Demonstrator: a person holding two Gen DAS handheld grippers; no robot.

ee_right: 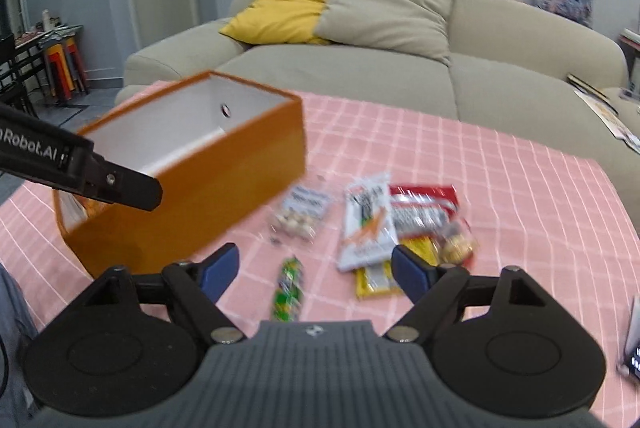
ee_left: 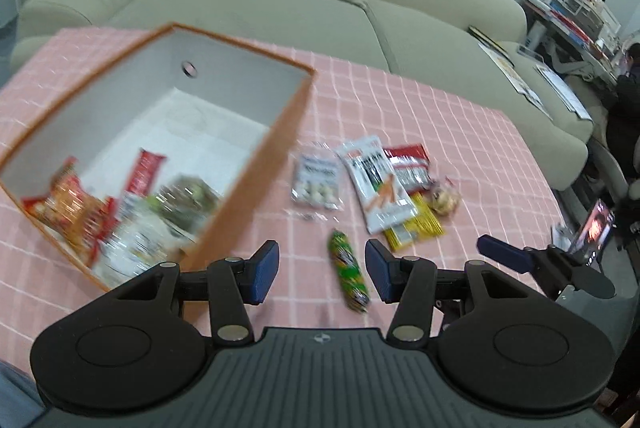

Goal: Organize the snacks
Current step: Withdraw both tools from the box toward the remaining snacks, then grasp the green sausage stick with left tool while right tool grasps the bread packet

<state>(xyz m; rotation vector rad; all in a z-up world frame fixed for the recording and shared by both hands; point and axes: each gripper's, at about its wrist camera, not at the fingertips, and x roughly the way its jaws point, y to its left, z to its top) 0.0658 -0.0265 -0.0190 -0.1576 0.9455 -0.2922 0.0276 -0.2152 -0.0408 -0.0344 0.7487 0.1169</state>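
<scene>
Your left gripper [ee_left: 322,270] hangs above the table with its blue-padded jaws apart and nothing between them. Framed in that gap, on the pink checked tablecloth [ee_left: 460,132], lies the green printed tube-shaped snack packet [ee_left: 347,276], apart from the other loose snacks. Its long axis runs roughly away from you, along the gripper's own line of sight with a slight slant, so the jaws already straddle its narrow width; a descent with little turning looks enough to me.

Your right gripper [ee_right: 316,270] is likewise spread and empty. From its camera the same green packet [ee_right: 289,290] sits in the gap, left of centre. The left looks the better lined up, though motion blur makes height hard to judge.

Beyond the green packet lie the rest:
- a clear pouch of pale round sweets [ee_left: 317,180]
- a white flat packet with orange print [ee_left: 376,184]
- a red-and-white wrapper [ee_left: 410,164]
- a yellow packet [ee_left: 420,228], partly under the white one
- a small clear-wrapped bun [ee_left: 443,199]

To your left the orange open-topped box with a white lining [ee_left: 256,180] already holds several packets at its near end.
</scene>
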